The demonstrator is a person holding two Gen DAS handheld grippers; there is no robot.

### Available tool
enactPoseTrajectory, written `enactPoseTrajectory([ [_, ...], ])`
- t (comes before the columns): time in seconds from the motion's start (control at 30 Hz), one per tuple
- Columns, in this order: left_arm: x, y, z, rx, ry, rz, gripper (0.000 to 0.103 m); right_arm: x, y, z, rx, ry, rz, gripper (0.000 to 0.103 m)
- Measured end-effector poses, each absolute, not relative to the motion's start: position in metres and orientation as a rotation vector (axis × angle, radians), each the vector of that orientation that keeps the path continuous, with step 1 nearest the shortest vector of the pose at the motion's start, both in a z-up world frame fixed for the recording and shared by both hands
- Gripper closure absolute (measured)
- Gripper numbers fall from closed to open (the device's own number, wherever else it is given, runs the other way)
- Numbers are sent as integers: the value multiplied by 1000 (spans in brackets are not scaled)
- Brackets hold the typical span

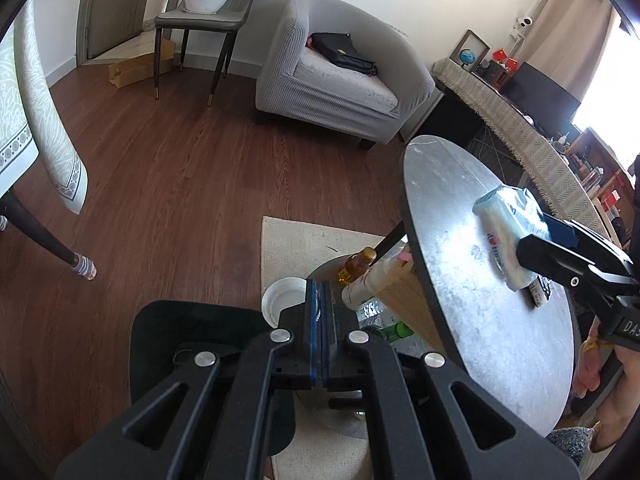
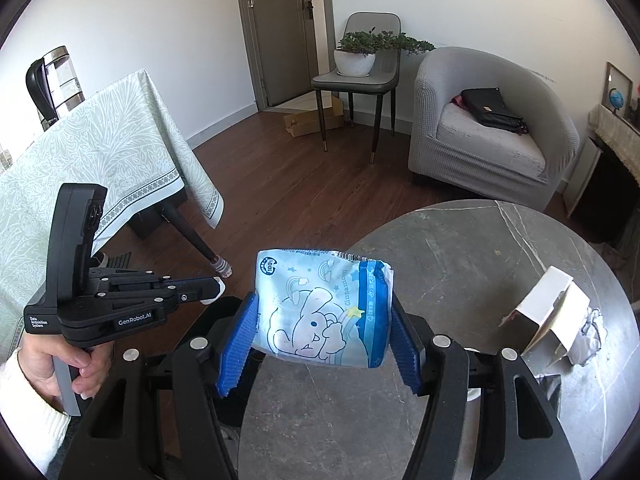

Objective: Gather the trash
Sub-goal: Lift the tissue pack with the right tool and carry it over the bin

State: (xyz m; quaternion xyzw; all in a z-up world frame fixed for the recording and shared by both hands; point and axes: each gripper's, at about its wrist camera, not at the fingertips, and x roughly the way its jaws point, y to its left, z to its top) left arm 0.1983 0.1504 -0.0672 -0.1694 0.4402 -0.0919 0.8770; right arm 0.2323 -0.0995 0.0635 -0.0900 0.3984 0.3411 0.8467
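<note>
Glossy crinkled plastic tissue pack [image 2: 324, 312], ribbed blue rubbery pads [image 2: 238, 344], matt grey marble-look tabletop [image 2: 460, 264], brown wood-plank floor [image 1: 180, 168].

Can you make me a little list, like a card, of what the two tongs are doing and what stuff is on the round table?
right tongs: closed on the blue tissue pack, held above the round table
left tongs: shut, nothing between them, pointing down over the trash bin
trash bin: beside and below the round table, with bottles in it
also on the table: an opened white box lying on its side
white cup: below the left tongs, next to the bin
</note>
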Motion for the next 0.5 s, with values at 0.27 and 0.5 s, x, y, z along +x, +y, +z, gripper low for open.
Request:
enactPoseTrajectory([
  [0.27,194,168,-99,-319,1025,-157,101,228,-60,55,-211,867,776,40],
  [0.5,187,186,-134,-290,1149,-112,101,223,-22,36,-261,929,803,40],
])
